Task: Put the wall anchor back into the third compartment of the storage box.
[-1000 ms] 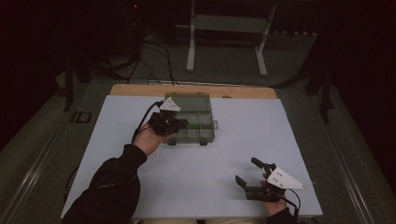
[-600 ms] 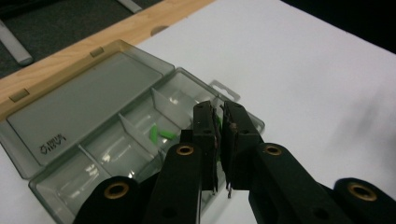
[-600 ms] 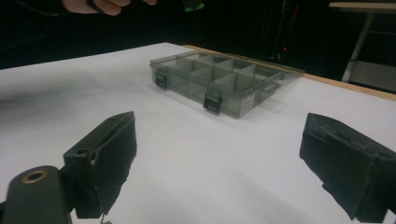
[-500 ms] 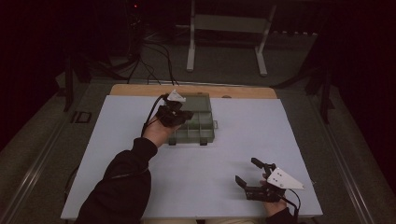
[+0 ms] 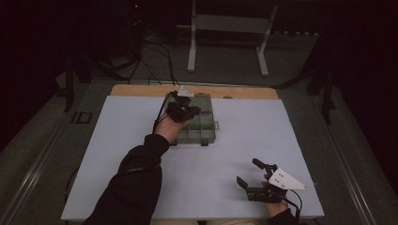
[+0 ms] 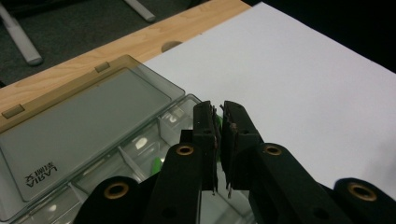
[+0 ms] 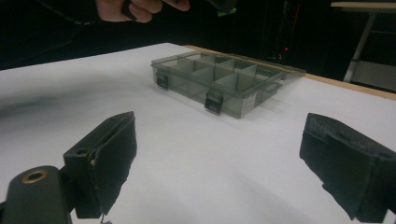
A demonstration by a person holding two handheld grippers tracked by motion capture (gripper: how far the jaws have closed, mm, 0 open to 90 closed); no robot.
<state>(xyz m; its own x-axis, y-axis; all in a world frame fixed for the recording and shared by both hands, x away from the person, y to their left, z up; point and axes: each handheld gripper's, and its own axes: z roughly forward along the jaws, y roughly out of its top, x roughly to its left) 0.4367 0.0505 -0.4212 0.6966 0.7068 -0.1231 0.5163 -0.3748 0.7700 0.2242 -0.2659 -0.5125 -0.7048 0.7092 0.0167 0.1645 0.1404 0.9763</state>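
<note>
A clear smoke-grey compartment box (image 5: 202,127) lies on the white mat with its lid (image 6: 84,121) folded back flat toward the wooden edge. My left gripper (image 5: 191,111) hovers over the box's dividers, its black jaws (image 6: 218,112) drawn together with only a sliver between them. A small green bit (image 6: 156,164) shows beside the left jaw, over a compartment; I cannot tell whether it is held. My right gripper (image 5: 248,172) rests near the mat's front right, jaws (image 7: 219,154) wide apart with nothing between them, facing the box (image 7: 219,81).
The white mat (image 5: 244,136) covers most of the table, and a wooden strip (image 5: 141,90) shows along its far edge. A metal stand (image 5: 225,28) and cables lie on the floor beyond. The person's dark sleeve (image 5: 133,183) crosses the mat's front left.
The left hand with its gripper has moved away from the person and a little right, farther over the box. The right gripper has stayed put.
</note>
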